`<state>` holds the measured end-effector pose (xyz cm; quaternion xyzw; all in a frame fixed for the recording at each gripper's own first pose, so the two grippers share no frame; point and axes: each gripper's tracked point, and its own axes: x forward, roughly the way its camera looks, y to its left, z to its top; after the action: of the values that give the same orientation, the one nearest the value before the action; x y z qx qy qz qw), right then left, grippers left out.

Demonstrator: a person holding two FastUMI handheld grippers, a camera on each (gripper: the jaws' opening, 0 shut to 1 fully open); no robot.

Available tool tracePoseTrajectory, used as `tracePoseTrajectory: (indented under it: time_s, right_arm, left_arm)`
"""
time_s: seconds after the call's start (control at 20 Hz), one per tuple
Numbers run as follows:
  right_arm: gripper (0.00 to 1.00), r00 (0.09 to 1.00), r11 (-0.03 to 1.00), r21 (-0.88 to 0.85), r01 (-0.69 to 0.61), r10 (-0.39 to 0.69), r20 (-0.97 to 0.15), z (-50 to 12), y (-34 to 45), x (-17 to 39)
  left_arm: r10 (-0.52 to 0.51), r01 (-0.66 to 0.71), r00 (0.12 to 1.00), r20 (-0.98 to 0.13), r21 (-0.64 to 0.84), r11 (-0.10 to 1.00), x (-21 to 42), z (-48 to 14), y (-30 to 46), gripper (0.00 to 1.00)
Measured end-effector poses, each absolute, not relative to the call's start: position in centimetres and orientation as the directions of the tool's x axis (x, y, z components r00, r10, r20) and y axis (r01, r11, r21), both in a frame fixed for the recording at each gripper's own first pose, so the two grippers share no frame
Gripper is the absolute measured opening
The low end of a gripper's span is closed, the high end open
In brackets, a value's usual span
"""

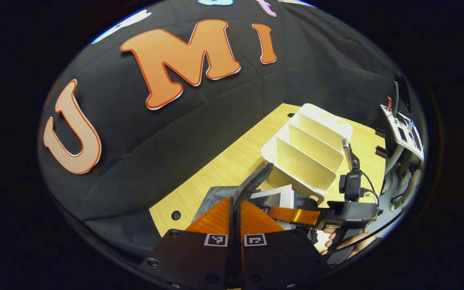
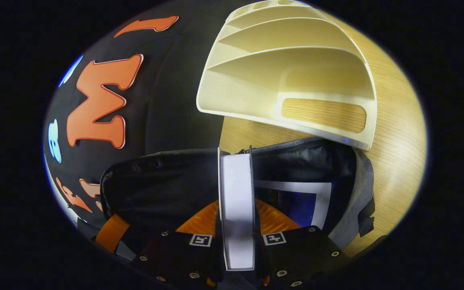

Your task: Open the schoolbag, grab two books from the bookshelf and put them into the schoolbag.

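While the left gripper (image 1: 236, 217) stands clenched on a thin fold of the schoolbag's rim (image 1: 252, 183), its two fingers are drawn almost together with only the dark fabric edge running up between them. That rim rises as a grey strip from the fingertips toward the far side of the bench (image 1: 224, 165). The right gripper (image 2: 237, 219) is grasping a book (image 2: 237, 189) edge-on: both fingers press on its covers, one on either side, and the pale block of pages stands upright in the gap, which is about as wide as the book is thick. The book's far end reaches into the open mouth of the schoolbag (image 2: 167, 185), whose dark lining spreads to the left and right of it. A second book (image 2: 300, 201) lies inside the bag just right of the held one, with a white border and a dark blue cover; its near part is cut off by the right gripper's body. In the left gripper view this book (image 1: 274, 197) shows as a grey-and-white corner beside the raised rim. The bookshelf (image 2: 288, 68), a cream divider rack, stands on the bench just beyond the bag, its slots bare. In the left gripper view the bookshelf (image 1: 308, 149) sits to the right and farther off, and the other gripper shows at lower right with a hand (image 1: 336, 241) on its handle, the fingers partly cut off at the edge.
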<state>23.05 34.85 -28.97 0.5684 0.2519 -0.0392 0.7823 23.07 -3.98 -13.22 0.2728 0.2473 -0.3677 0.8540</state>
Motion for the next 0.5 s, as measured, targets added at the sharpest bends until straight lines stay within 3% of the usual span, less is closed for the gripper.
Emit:
tracePoseTrajectory:
  time_s: [0.15, 0.3, 0.35, 0.4, 0.5]
  right_arm:
    - [0.34, 0.831, 0.377, 0.838, 0.395, 0.242, -0.501, -29.8, 36.3, 22.9]
    - [0.46, 0.765, 0.423, 0.779, 0.463, 0.253, -0.592, -31.2, 36.4, 21.4]
    - [0.75, 0.746, 0.427, 0.768, 0.478, 0.264, -0.611, -31.4, 36.6, 21.0]
    - [0.96, 0.727, 0.43, 0.756, 0.494, 0.273, -0.63, -31.4, 36.4, 20.5]
    - [0.99, 0.693, 0.441, 0.733, 0.518, 0.286, -0.662, -31.3, 36.2, 19.4]
  left_arm:
    - [-0.494, 0.767, 0.602, -0.627, 0.283, 0.576, 23.5, -13.5, -3.9, 0.0]
    - [-0.488, 0.764, 0.602, -0.633, 0.279, 0.582, 24.4, -14.0, -3.4, 0.0]
    - [-0.492, 0.766, 0.596, -0.635, 0.263, 0.587, 24.3, -14.2, -3.3, 0.0]
    - [-0.504, 0.77, 0.582, -0.638, 0.234, 0.593, 24.3, -14.4, -3.2, 0.0]
    - [-0.52, 0.775, 0.566, -0.64, 0.196, 0.601, 24.3, -14.3, -2.9, 0.0]
